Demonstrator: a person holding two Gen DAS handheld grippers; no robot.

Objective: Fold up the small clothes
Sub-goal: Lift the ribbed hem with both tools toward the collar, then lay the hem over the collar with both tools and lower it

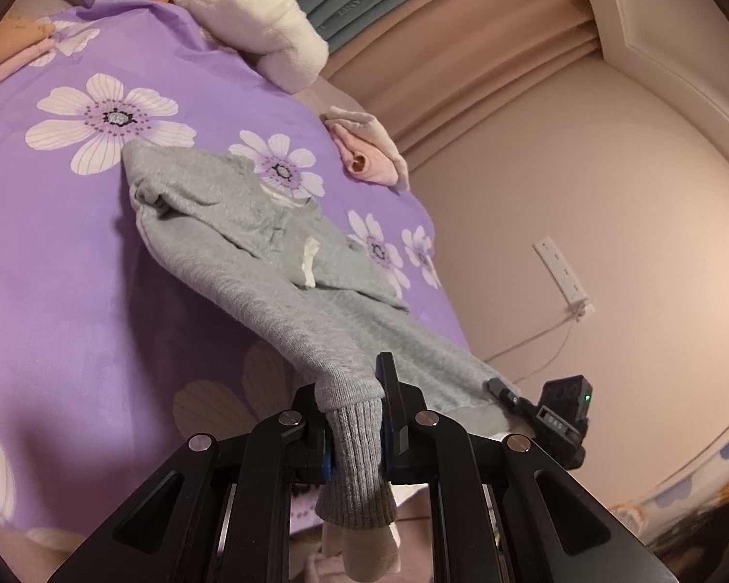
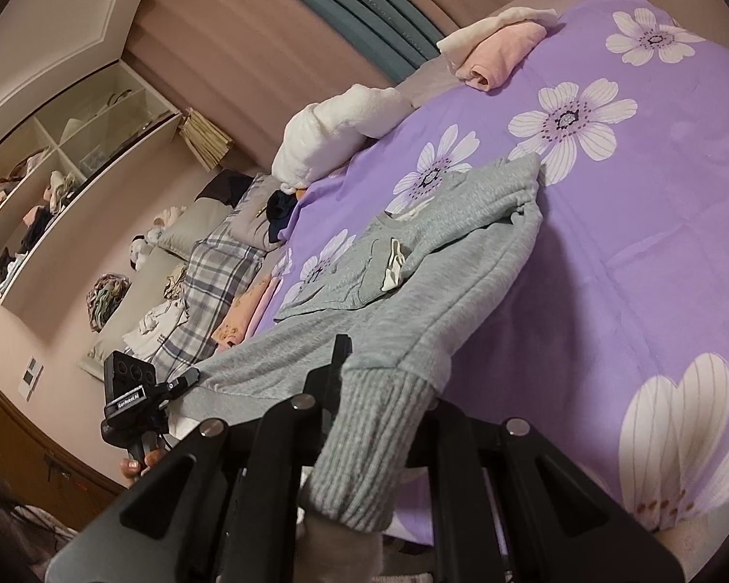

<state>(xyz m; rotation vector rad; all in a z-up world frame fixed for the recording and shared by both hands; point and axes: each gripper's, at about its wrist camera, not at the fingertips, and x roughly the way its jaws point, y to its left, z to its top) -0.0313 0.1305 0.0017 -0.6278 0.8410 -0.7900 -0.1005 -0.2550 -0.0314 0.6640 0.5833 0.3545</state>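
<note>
Sweater (image 1: 286,262) near bed edge, left tool (image 1: 355,418) and right tool (image 2: 379,388) clenching its cuffs.

Grey sweater (image 1: 286,262) (ribbed cuffs) on a purple bedspread (image 1: 73,252) with white flowers.

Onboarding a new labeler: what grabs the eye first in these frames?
The grey sweater, stretched over the purple flowered bedspread with its near end lifted. Each ribbed corner is pinched in a shut tool: left tool, right tool. A folded pink garment lies at the bed's far edge.
</note>
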